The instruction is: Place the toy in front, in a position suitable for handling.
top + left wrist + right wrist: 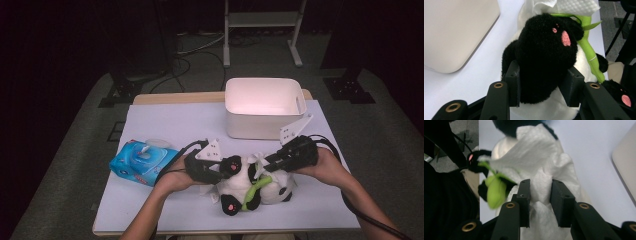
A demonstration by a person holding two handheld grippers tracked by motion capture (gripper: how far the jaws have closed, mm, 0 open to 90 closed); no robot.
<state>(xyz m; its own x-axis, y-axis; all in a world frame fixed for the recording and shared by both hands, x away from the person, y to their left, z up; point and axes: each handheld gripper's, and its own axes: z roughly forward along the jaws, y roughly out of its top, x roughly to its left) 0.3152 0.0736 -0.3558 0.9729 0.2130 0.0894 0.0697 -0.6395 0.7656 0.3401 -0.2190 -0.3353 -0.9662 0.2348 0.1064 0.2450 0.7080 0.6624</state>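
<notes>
Plush panda (pixel 240 186), black-and-white fur, pink paw pads, green bamboo (pixel 256 189)

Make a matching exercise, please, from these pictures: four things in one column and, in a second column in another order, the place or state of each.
Things:
1. white bin
2. blue wipes pack
3. plush panda
4. white tissue

Places or states:
A. lies on the table at the left, apart from the toy
B. stands empty at the far side of the table
C. pinched between the jaws of the right gripper
D. its black paw is clamped by the left gripper

Pairs: 1-B, 2-A, 3-D, 4-C
</notes>
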